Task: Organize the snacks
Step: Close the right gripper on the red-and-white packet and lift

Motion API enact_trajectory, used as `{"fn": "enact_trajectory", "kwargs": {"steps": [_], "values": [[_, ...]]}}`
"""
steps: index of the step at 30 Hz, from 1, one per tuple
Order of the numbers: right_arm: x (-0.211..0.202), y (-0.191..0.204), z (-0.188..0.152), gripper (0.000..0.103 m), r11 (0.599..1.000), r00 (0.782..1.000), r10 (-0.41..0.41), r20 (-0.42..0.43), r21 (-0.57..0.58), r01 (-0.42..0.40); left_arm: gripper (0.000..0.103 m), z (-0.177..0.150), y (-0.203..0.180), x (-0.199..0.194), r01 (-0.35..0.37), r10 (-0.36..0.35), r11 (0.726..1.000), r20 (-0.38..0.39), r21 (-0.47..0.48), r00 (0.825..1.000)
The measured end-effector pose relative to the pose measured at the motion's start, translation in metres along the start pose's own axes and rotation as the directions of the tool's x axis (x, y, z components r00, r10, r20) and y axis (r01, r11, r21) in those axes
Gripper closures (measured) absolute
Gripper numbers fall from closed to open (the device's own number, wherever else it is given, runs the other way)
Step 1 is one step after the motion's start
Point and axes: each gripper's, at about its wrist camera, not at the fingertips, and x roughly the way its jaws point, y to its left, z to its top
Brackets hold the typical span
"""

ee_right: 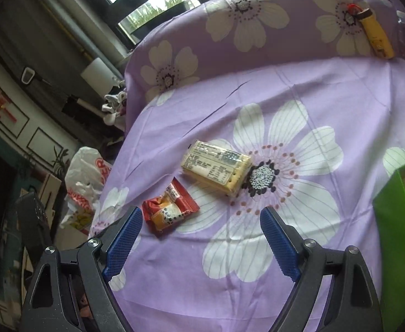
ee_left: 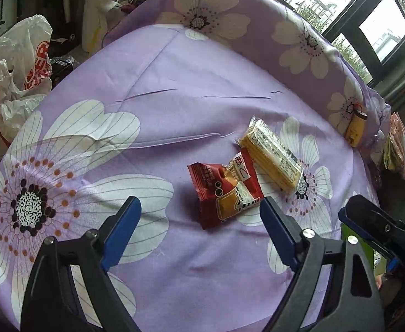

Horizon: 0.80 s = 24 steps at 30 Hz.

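Here we see two snacks lying on a bed spread with a purple floral sheet [ee_left: 174, 83]: a red snack packet [ee_left: 225, 193] toward the middle of the bed, and a yellow cracker pack [ee_left: 271, 157] just beyond it, the two touching or overlapping at one corner. The left tool [ee_left: 201, 213] stands released, its jaws spread with the red packet lying ahead between their tips but not pressed. The right tool [ee_right: 201, 221] is likewise released and holds nothing, the cracker pack ahead of it. A green box [ee_right: 393, 221] sits at the bed's right edge, and we judge it the likely container. We note three risks: the soft sheet may bunch into the left jaws with the packet; closing on the puffed foil may make it slip or skate aside; and lifting the red packet may drag the adjoining cracker pack. A small yellow item [ee_right: 379, 40] rests against the raised bedding at the far edge.
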Motion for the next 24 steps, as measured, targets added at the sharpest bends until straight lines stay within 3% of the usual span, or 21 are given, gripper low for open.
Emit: {"fn": "enact_trajectory", "kwargs": {"steps": [3,5,9,13,15,17,20,23,24], "values": [[0.031,0.011,0.003,0.02,0.999,0.997,0.036,-0.073,-0.015,-0.037,0.018,-0.001,0.003,0.012,-0.013,0.013,1.0,-0.042,-0.009,0.999],[0.05,0.014,0.003,0.023,0.999,0.992,0.043,-0.122,-0.009,-0.045,0.026,-0.001,0.003,0.015,-0.036,0.036,0.999,-0.045,-0.002,0.998],[0.073,0.011,0.011,0.024,0.999,0.989,0.03,-0.146,-0.012,-0.032,0.026,-0.001,0.0,0.015,-0.037,0.037,0.999,-0.036,0.018,0.999],[0.092,0.011,0.02,0.024,0.991,0.972,0.13,-0.193,-0.002,-0.133,0.026,0.0,-0.001,0.018,-0.019,0.019,1.0,-0.038,0.009,0.999],[0.102,0.014,0.023,0.024,0.992,0.974,0.116,-0.193,-0.03,-0.124,0.028,0.0,-0.002,0.019,-0.019,0.02,1.0,-0.033,0.016,0.999],[0.111,0.014,0.024,0.024,0.994,0.979,0.088,-0.182,-0.054,-0.099,0.034,0.0,-0.004,0.021,-0.021,0.022,0.999,-0.031,0.029,0.999],[0.115,0.016,0.021,0.024,0.99,0.979,0.111,-0.17,-0.071,-0.124,0.045,0.0,-0.009,0.023,-0.047,0.048,0.997,-0.013,0.064,0.999],[0.116,0.018,0.018,0.031,0.984,0.969,0.157,-0.189,-0.055,-0.17,0.064,0.0,-0.011,0.026,0.02,-0.018,0.998,-0.036,0.057,0.999],[0.116,0.018,0.018,0.033,0.985,0.971,0.153,-0.184,-0.051,-0.165,0.064,-0.001,-0.013,0.026,0.015,-0.013,0.998,-0.038,0.058,0.999]]}}
